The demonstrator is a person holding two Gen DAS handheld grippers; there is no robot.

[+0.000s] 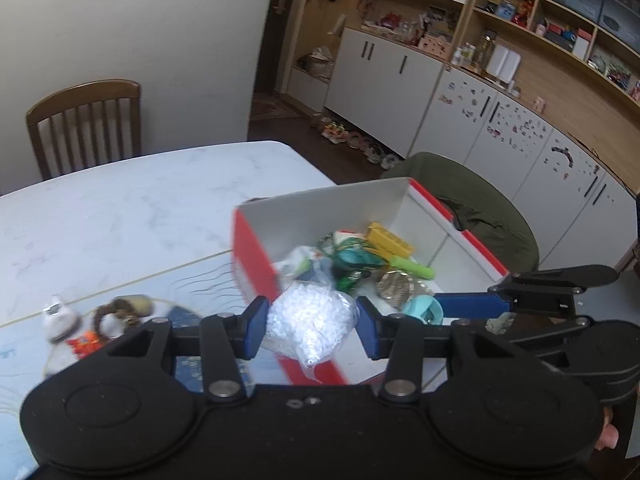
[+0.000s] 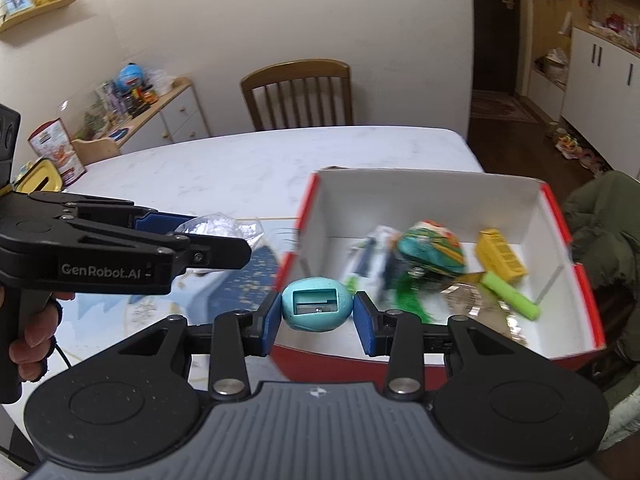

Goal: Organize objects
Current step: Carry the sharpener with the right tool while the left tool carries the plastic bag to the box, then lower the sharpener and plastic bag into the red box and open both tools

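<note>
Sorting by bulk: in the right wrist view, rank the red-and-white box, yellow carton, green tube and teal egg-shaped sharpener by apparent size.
1. red-and-white box
2. teal egg-shaped sharpener, though enlarged by nearness in the right gripper
3. yellow carton and green tube look alike; unranked.

Box (image 2: 576, 280): red exterior, white interior. Egg-shaped sharpener (image 2: 317, 305): turquoise. Bead bag (image 1: 310, 320): clear film, white beads. Carton (image 2: 500, 254): yellow. Cylinder (image 2: 510, 294): lime green. Table (image 2: 240, 168): white marble veining. Gripper pads (image 2: 365, 322): blue on black frames.
</note>
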